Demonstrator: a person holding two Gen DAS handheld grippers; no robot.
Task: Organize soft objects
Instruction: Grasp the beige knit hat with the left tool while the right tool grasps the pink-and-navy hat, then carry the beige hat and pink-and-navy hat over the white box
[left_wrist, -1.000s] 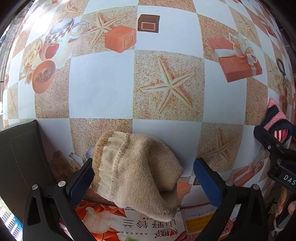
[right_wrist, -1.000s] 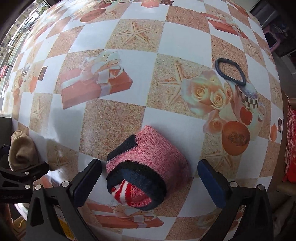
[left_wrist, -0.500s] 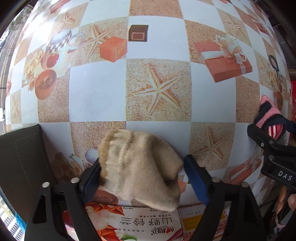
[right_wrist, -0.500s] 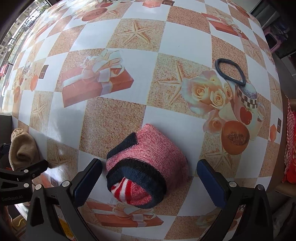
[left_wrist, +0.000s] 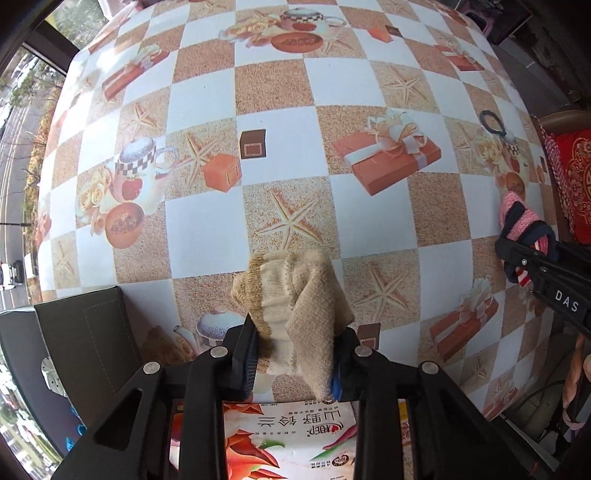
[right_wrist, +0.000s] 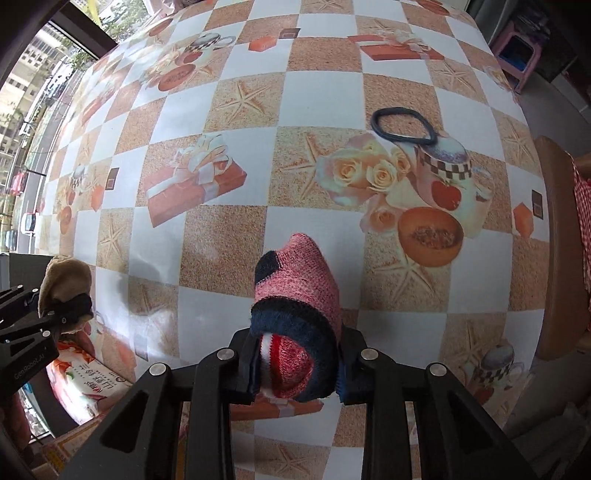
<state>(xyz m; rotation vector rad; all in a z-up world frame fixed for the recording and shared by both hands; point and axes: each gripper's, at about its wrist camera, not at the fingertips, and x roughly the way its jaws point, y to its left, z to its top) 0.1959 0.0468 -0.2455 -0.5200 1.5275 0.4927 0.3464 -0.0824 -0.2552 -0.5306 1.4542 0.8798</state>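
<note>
**Two rolled socks gripped, nothing stowed yet**

Two bundles are off the patterned tablecloth (left_wrist: 207, 103), which spreads wide beyond both sets of jaws. Below and left of the left jaws sits a dark box (left_wrist: 88, 332), and directly under them lies a printed food packet (left_wrist: 288, 435); either may be where the soft things go, though I cannot tell.

Next in size are the tools. The left gripper (left_wrist: 295, 358) has just been closing and now pinches the beige sock roll (left_wrist: 295, 306) between its pads, the wool bulging out ahead of the fingertips. The right gripper (right_wrist: 295, 363) has likewise just been closing and clamps the pink and navy sock roll (right_wrist: 295, 295), its red-and-white striped core showing between the pads.

Each roll's long axis runs forward along the fingers, away from the hand. The beige one points its ribbed cuff outward and a little left; the pink one leads with its rounded pink end.

Smallest, a black hair band (right_wrist: 404, 123) lies flat on the cloth, well beyond the right jaws and to their right, untouched.

By my reckoning the job is early: both rolls are secured and lifted clear, but neither is placed, and the band is left to collect.
</note>
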